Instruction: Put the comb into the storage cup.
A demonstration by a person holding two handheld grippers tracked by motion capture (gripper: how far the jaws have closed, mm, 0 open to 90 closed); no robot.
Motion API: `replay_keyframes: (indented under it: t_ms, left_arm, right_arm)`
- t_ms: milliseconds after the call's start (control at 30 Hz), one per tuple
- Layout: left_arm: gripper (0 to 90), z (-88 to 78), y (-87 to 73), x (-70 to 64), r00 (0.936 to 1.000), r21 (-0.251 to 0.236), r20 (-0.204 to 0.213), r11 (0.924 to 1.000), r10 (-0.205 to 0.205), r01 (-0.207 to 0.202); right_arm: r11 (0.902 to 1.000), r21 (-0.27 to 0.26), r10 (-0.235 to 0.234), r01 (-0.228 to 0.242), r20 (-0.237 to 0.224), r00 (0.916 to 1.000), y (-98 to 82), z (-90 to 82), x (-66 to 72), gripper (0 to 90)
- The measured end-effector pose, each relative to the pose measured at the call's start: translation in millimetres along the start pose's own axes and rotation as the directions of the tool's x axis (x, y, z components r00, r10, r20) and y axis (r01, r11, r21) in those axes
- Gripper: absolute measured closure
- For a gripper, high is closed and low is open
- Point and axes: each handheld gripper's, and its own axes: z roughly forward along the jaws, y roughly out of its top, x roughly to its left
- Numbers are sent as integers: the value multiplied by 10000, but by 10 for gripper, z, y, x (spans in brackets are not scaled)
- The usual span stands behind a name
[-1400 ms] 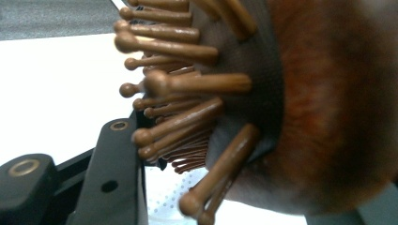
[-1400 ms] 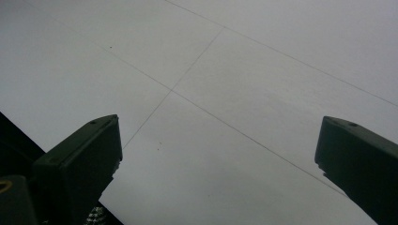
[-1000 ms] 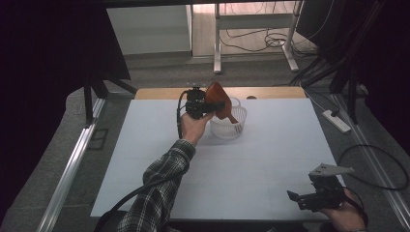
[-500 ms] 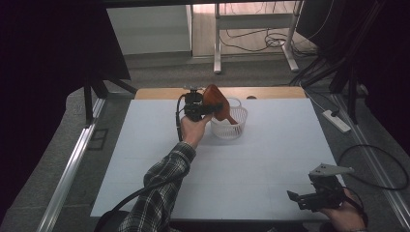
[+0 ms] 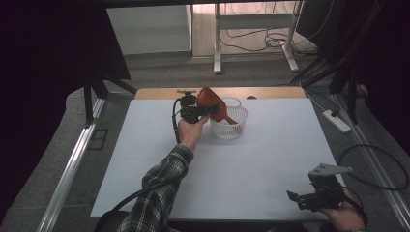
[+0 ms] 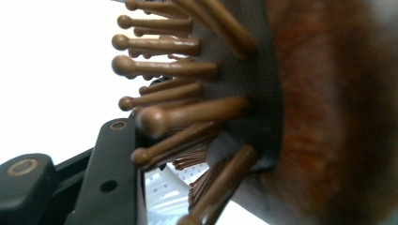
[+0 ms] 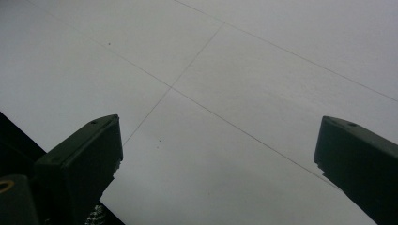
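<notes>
Left claw (image 5: 205, 110) sits at the far middle of the desk (image 5: 145, 159), held up by the left hand (image 5: 191, 131), plaid sleeve behind it. It pinches a brown hairbrush (image 5: 212, 104) by the paddle. Brush is tilted, its head up beside the claw, its handle slanting down into a white perforated basket (image 5: 231, 126). Whether the handle touches the basket floor, cannot tell.

In the left gripper view the brush's bristles (image 6: 178, 112) stand very close, round-tipped pins sticking out of a grey pad toward one black jaw; the wooden back is a blur on the right. A patch of the white basket (image 6: 162, 185) shows below the pins.

Right claw (image 5: 300, 199) rests low at the near right corner of the desk, in the right hand (image 5: 345, 217), well apart from brush and basket. In the right gripper view its jaws are spread wide, with bare white desk (image 7: 211, 93) between them, nothing gripped.
</notes>
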Motion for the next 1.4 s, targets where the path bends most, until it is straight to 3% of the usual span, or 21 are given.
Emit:
replay_keyframes:
  t_ms: [1067, 1400]
  left_arm:
    - [429, 9, -36, 128, 9981, -134, 288, 9984, -539, 543]
    - [360, 0, -19, 126, 9991, 53, 58, 9991, -416, 416]
  right_arm:
    - [9999, 140, -52, 52, 9, 10000, 2, 11, 1, 13]
    - [9999, 165, -38, 38, 6, 10000, 0, 11, 1, 13]
